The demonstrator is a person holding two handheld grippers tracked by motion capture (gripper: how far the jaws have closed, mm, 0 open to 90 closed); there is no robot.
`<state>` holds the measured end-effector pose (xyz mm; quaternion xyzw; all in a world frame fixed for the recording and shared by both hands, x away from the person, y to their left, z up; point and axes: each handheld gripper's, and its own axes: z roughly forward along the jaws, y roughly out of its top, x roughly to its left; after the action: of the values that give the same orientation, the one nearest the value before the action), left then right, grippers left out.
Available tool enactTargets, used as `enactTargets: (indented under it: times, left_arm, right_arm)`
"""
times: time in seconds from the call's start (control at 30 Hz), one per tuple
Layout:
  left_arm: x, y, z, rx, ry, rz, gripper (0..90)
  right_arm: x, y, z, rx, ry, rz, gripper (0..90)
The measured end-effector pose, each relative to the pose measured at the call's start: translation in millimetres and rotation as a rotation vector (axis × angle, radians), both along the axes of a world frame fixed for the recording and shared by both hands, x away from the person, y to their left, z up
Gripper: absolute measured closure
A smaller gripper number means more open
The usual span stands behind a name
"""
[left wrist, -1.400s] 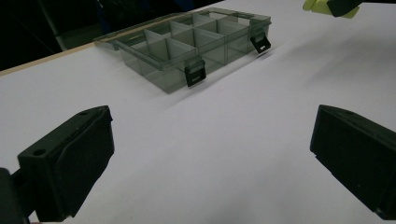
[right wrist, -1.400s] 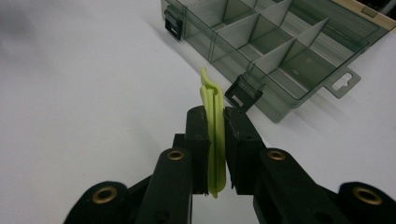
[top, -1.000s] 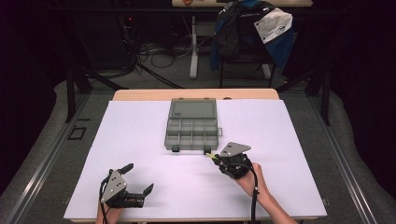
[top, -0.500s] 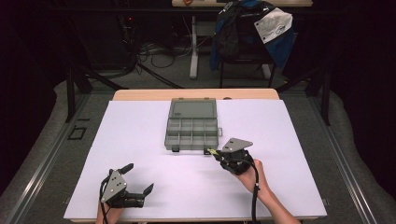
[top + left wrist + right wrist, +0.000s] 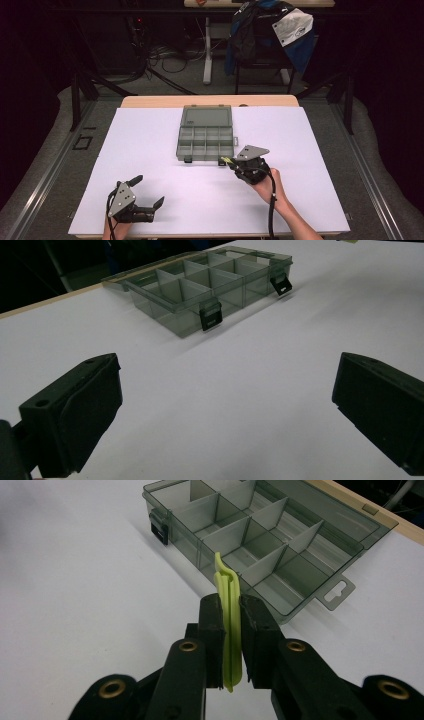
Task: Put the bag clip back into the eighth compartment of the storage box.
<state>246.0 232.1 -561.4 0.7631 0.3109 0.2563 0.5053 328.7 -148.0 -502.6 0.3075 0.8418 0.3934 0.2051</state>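
Note:
A smoky grey clear compartment box (image 5: 205,136) lies open mid-table with its lid folded back. Its divided tray (image 5: 260,545) has no contents that I can see, and it shows again as the box (image 5: 210,285) with two dark latches in the left gripper view. My right gripper (image 5: 228,161) is shut on a thin yellow-green plastic strip (image 5: 230,625), which stands upright between the pads just short of the box's front right corner. My left gripper (image 5: 148,192) rests open near the table's front left, nothing between its jaws.
The white table sheet (image 5: 150,150) covers a wooden top. Beyond the far edge stand a chair draped with a blue jacket (image 5: 270,30), cables and a table leg on the floor. Dark metal rails run along both sides.
My right gripper has edged slightly forward and left with the strip, closer to the box's front right corner. The left gripper has stayed put.

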Motion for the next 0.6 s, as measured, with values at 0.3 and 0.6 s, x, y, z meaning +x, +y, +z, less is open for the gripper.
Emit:
enactTargets:
  times: [0.3,0.6]
  left_arm:
    - [0.1,-0.2,-0.1,0.0,0.001,0.002,0.0]
    - [0.3,-0.3,0.0,-0.001,0.0,0.002,0.0]
  right_arm:
    - [5.3,-0.5,3.6,0.005,-0.002,-0.008,80.8]
    - [9.1,0.9,6.0,0.009,-0.002,-0.01,80.8]
